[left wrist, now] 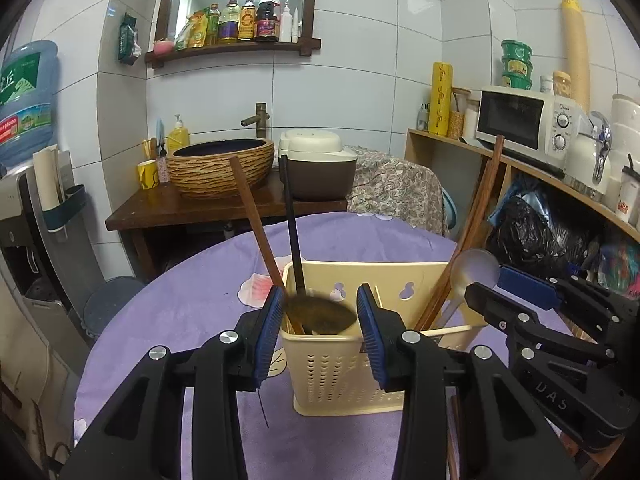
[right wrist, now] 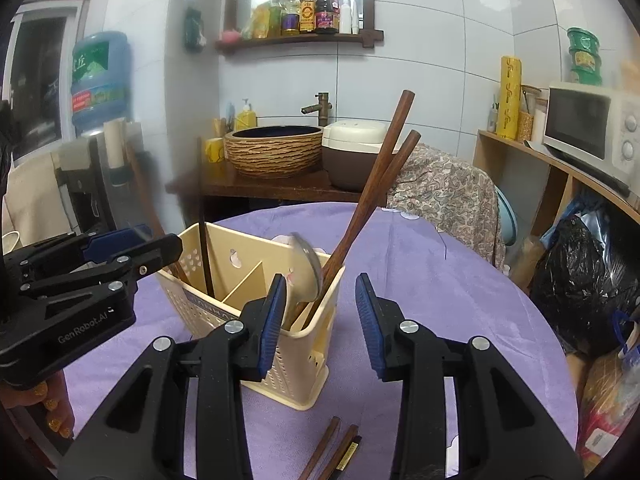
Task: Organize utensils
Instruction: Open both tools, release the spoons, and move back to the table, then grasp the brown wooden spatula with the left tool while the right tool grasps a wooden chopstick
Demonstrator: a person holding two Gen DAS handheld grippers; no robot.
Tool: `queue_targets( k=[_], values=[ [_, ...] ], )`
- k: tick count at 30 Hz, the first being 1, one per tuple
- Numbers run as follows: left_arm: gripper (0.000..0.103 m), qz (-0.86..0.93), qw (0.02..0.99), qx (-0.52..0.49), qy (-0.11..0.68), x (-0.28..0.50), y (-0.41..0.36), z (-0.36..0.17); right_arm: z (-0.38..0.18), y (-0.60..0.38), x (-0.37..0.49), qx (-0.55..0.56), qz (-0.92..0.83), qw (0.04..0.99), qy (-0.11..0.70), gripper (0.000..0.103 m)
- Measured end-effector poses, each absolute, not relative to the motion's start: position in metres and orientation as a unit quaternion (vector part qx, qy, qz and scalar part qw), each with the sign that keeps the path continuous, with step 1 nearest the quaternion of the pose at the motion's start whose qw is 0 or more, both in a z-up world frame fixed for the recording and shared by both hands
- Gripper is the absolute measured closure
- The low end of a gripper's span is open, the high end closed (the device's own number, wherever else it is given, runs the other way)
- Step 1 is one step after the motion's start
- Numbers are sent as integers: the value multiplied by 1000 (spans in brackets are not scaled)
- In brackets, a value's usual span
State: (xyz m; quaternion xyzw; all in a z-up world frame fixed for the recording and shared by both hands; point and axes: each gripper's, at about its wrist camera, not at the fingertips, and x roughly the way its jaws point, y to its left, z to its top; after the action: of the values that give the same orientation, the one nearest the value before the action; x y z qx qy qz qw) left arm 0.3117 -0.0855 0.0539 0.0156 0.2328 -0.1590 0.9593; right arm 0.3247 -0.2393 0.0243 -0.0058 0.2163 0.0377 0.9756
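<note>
Both my left claw (left wrist: 318, 322) and right claw (right wrist: 320, 316) gape wide, empty, flanking the cream holder (left wrist: 344, 364) of utensils on the desk (left wrist: 192, 304).

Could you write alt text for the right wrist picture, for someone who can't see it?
A cream utensil caddy stands on a purple tablecloth, holding two tall brown chopsticks and a spoon. The open right gripper hovers just before it, the left gripper reaches in from the left, and more chopsticks lie loose in front.
</note>
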Motion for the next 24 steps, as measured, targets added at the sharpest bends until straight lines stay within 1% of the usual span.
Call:
queue_targets(
  k=[2,3,5,6,7,9,12,14,15,16,20,22,24],
  values=[
    [64,-167,958,6,231,305,-81,57,26,-240,322,-3,38,976,215,65],
    [63,-171,958,2,228,301,-80,58,26,-241,319,-1,41,976,215,63],
    [56,-175,959,-6,223,288,-74,60,28,-244,311,7,41,976,212,55],
    [49,-174,959,-9,222,282,-71,60,28,-245,305,9,39,977,209,49],
    [46,-174,960,-13,222,273,-66,59,28,-247,297,10,37,977,210,48],
    [45,-172,958,-9,230,260,-62,55,26,-247,287,10,38,975,217,47],
    [45,-174,951,9,257,238,-57,43,17,-253,268,25,31,968,247,44],
    [45,-185,941,20,282,220,-56,29,6,-257,252,39,25,963,265,40],
    [45,-190,938,23,290,213,-57,23,-1,-257,242,37,19,961,273,36],
    [45,-199,931,27,305,203,-57,13,-8,-257,234,31,11,960,279,35],
    [46,-231,900,32,369,179,-67,-26,-42,-251,205,9,-17,952,306,33],
    [50,-245,887,29,390,173,-72,-39,-58,-253,194,13,-23,947,320,33],
    [51,-259,875,30,409,167,-80,-51,-72,-256,183,13,-32,942,334,33]
  ],
)
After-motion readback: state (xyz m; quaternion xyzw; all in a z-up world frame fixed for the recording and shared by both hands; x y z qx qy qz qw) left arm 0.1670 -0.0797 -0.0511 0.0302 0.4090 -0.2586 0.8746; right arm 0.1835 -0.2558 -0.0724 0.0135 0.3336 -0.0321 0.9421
